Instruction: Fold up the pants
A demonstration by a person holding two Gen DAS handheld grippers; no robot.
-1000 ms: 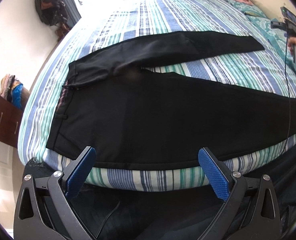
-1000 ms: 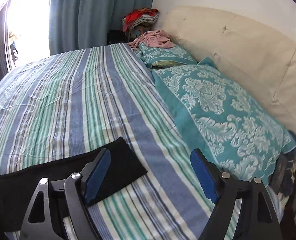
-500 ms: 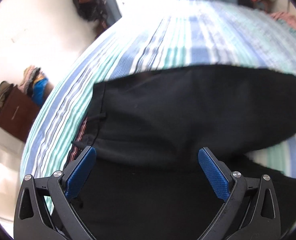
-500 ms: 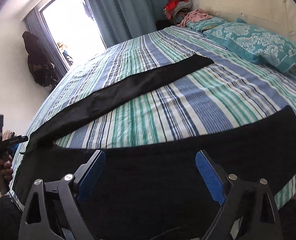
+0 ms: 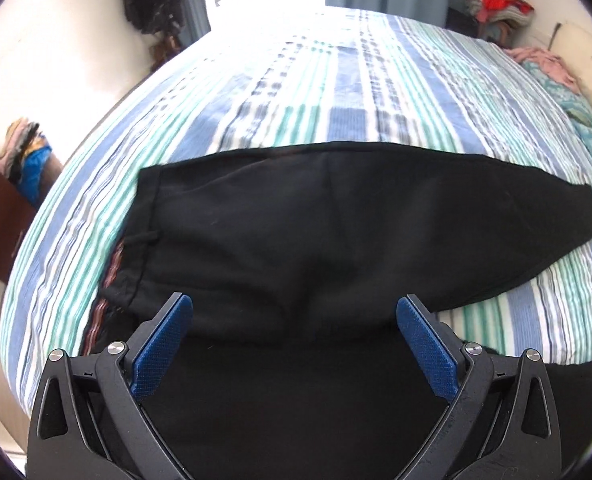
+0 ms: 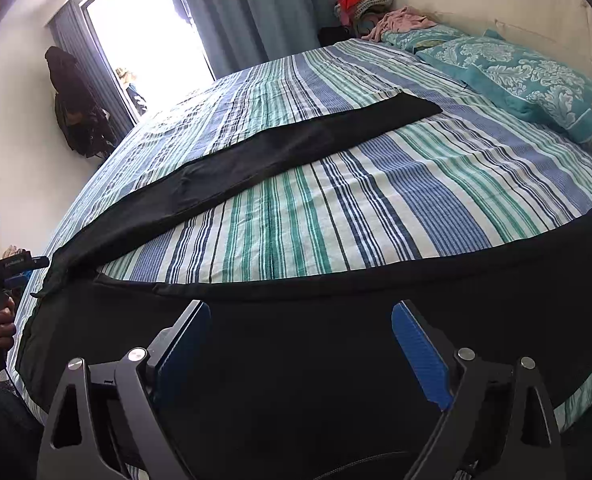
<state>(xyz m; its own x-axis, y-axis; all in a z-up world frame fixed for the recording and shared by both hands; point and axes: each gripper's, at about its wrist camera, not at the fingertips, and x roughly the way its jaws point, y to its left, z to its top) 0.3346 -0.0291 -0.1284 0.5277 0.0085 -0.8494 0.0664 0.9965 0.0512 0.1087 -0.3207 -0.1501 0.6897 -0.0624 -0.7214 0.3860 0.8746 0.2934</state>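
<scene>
I've swung both grippers down over the black pants spread on the striped bed: left gripper wide and empty near the waistband, right gripper wide and empty above the near leg, ready to grasp.

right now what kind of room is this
Most likely a bedroom: a bed with a striped sheet, teal patterned pillows against a padded headboard, and blue curtains by a bright window.

pants spread across bed, pillow at far right
</scene>
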